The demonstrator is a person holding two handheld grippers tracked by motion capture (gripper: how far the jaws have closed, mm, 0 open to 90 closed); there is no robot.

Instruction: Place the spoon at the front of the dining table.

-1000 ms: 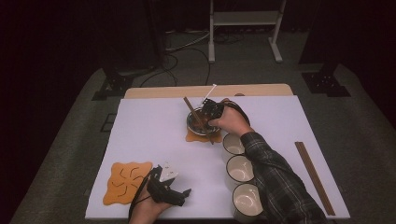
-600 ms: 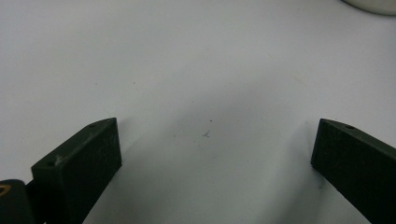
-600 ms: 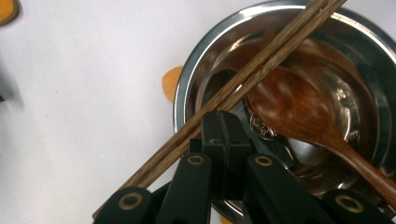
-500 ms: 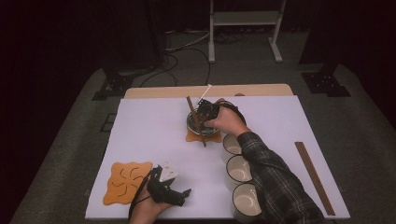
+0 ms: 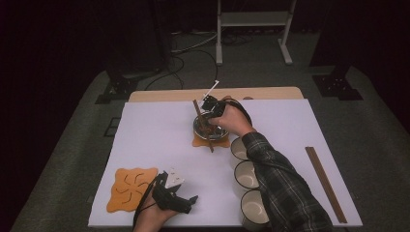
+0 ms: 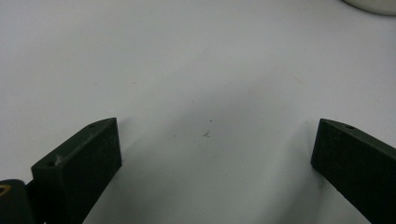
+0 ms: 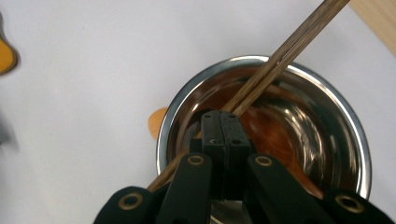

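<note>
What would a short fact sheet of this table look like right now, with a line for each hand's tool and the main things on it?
Setting: white table seen from above
Right gripper: jaws shut on a pair of chopsticks, over the steel bowl
Bowl's support: orange mat under it
Left gripper: jaws open, nothing between them, low over bare table
Second orange mat: near the left hand, nothing on it
Cups: three white ones in a row beside the right forearm
Spare chopsticks: lying at the table's right edge

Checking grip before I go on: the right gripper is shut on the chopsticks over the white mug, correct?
Not quite. The right gripper is shut on the chopsticks, but over the steel bowl, not a white mug, as the right gripper view shows.
</note>
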